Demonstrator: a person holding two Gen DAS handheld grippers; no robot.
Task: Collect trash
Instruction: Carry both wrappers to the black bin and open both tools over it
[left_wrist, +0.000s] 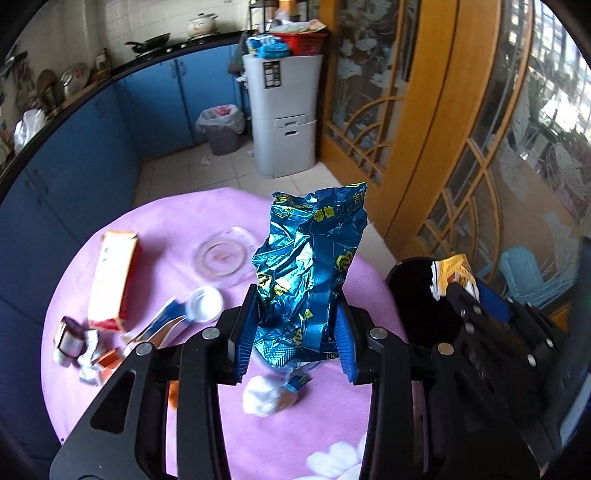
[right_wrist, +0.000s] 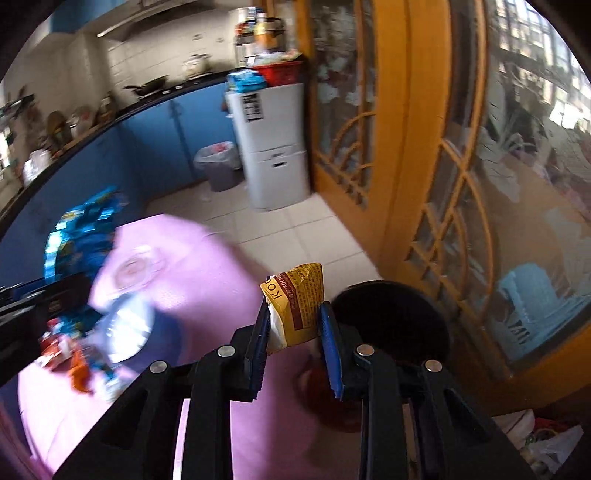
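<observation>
My left gripper (left_wrist: 295, 328) is shut on a crumpled blue foil wrapper (left_wrist: 310, 266) and holds it upright above the round table with a pink cloth (left_wrist: 166, 210). My right gripper (right_wrist: 293, 332) is shut on a yellow packet (right_wrist: 299, 299), just left of the black bin (right_wrist: 391, 321). In the left wrist view the right gripper (left_wrist: 461, 288) and its yellow packet (left_wrist: 452, 267) hang over the black bin (left_wrist: 417, 288). Loose trash lies on the table: a white wad (left_wrist: 260, 397), small wrappers (left_wrist: 88, 354), an orange and white box (left_wrist: 114, 277).
A glass dish (left_wrist: 221, 254) and a white lid (left_wrist: 205, 302) sit mid-table. A grey bin with a liner (left_wrist: 221, 127) and a grey cabinet (left_wrist: 282, 110) stand on the tiled floor behind. Wooden glass doors (left_wrist: 424, 110) are to the right, blue cabinets (left_wrist: 74, 147) to the left.
</observation>
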